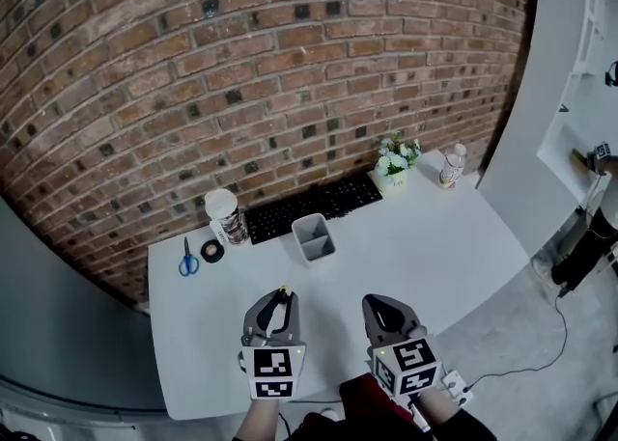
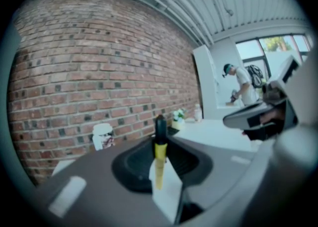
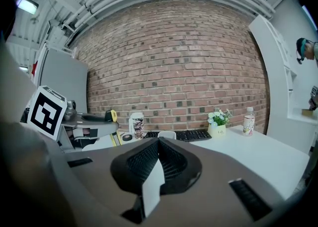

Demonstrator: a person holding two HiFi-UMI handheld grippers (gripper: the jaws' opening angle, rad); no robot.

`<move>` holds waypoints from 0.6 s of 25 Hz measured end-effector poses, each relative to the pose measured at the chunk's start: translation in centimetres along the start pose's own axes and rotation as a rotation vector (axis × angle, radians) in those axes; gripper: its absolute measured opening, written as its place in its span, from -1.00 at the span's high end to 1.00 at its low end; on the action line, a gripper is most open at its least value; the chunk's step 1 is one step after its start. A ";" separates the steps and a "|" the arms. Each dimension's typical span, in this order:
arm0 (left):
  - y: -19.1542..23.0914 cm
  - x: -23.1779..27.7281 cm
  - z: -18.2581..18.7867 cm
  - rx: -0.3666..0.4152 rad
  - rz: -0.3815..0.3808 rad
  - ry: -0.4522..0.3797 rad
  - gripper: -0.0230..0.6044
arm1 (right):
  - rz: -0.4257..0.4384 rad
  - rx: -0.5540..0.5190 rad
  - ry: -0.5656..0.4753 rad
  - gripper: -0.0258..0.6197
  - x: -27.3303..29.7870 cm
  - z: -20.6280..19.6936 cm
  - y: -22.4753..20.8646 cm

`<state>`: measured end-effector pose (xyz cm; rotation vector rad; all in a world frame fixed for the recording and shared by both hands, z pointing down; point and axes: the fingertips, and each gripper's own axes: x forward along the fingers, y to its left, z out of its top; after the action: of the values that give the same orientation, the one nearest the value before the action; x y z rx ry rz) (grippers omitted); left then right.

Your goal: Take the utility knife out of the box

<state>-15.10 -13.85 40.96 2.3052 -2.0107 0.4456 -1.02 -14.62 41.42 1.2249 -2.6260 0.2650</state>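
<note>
White tabletop [image 1: 435, 236] by a brick wall: left gripper [image 1: 281, 296] pinches the yellow-black utility knife [image 2: 159, 154], well clear of the grey box [image 1: 314, 238], right gripper [image 1: 381, 306] pressed together and empty, so extraction looks done and next is setting the knife down.

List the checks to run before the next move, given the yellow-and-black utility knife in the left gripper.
1. Grip: the yellow-and-black utility knife is clamped in the left gripper: ok.
2. Knife out of the small grey open-topped box, which stands farther back: ok.
3. The right gripper is shut with nothing in it: ok.
4. Bare white table lies ahead of both grippers: ok.
5. Blade retracted: cannot tell.
</note>
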 end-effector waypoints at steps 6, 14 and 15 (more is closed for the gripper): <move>0.0 -2.1 -0.8 -0.021 -0.011 0.011 0.68 | -0.002 0.002 -0.008 0.90 -0.9 -0.7 1.1; 0.6 -4.7 -2.0 -0.028 -0.010 0.014 0.68 | -0.002 -0.003 -0.011 0.90 -1.7 -1.2 2.6; 0.7 -5.0 -2.2 -0.031 -0.010 0.017 0.68 | -0.002 -0.004 -0.012 0.90 -1.8 -1.1 2.8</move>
<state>-16.76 -8.64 41.70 2.2852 -1.9827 0.4281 -1.91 -11.21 41.81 1.2311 -2.6338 0.2525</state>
